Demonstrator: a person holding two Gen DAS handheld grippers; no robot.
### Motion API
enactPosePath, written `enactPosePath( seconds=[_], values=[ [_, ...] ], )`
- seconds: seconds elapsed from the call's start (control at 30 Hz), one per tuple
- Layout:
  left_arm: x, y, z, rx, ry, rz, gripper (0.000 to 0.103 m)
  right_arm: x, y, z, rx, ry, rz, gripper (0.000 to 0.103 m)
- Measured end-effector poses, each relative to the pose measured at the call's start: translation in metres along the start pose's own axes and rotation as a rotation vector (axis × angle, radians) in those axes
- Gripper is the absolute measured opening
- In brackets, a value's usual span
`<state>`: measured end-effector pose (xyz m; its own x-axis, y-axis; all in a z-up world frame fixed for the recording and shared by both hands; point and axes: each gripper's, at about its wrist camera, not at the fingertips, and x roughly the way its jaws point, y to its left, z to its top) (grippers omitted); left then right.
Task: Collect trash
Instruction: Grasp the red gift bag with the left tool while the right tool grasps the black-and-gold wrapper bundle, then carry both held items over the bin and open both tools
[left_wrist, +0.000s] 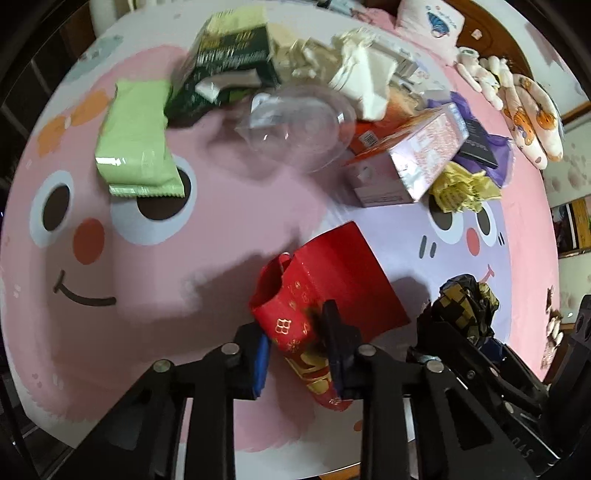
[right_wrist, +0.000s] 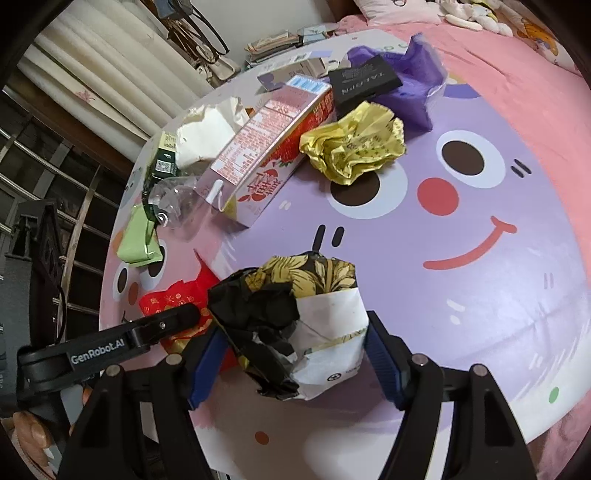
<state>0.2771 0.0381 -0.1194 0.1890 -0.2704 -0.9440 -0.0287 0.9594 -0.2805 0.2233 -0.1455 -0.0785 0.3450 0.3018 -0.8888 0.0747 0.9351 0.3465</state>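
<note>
Left wrist view: left gripper (left_wrist: 295, 345) is reaching in from the near edge, its two fingers closing narrowly on a red packet (left_wrist: 295, 317) with gold print, lifted just above the table.
Right wrist view: right gripper (right_wrist: 291, 354) is pointing forward from the near edge, its blue-padded fingers pressing both sides of a crumpled black, gold and white wrapper (right_wrist: 295, 321).
Side by side: the left gripper's black finger is lying just left of the right one, with the red packet (right_wrist: 173, 302) beside the wrapper.
Table: a cartoon-face tablecloth (right_wrist: 480, 206) in pink and lilac is covering it.
Far pile: a green sachet (left_wrist: 138, 147), clear plastic lid (left_wrist: 295, 129), strawberry milk carton (right_wrist: 266, 155), crumpled yellow foil (right_wrist: 354, 147), black packet (right_wrist: 364, 83) and purple bag (right_wrist: 406, 96) are lying together, well apart from both grippers.
</note>
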Motion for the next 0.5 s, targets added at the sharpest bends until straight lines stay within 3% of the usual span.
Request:
enactPosePath(
  seconds=[0.13,0.27,0.5],
  values=[
    [-0.021,-0.013,-0.007,0.049,-0.068,0.036,0.016,-0.018,0.004,-0.005,-0.008,-0.03,0.019,0.071],
    [-0.05,-0.021,-0.024,0.088,-0.141,0.067,0.016,-0.042,0.008,-0.014,-0.02,-0.058,0.046,0.071],
    [-0.108,-0.02,-0.077,0.138,-0.251,0.095,0.016,-0.086,0.015,-0.049,-0.055,-0.089,0.095,0.071]
  ],
)
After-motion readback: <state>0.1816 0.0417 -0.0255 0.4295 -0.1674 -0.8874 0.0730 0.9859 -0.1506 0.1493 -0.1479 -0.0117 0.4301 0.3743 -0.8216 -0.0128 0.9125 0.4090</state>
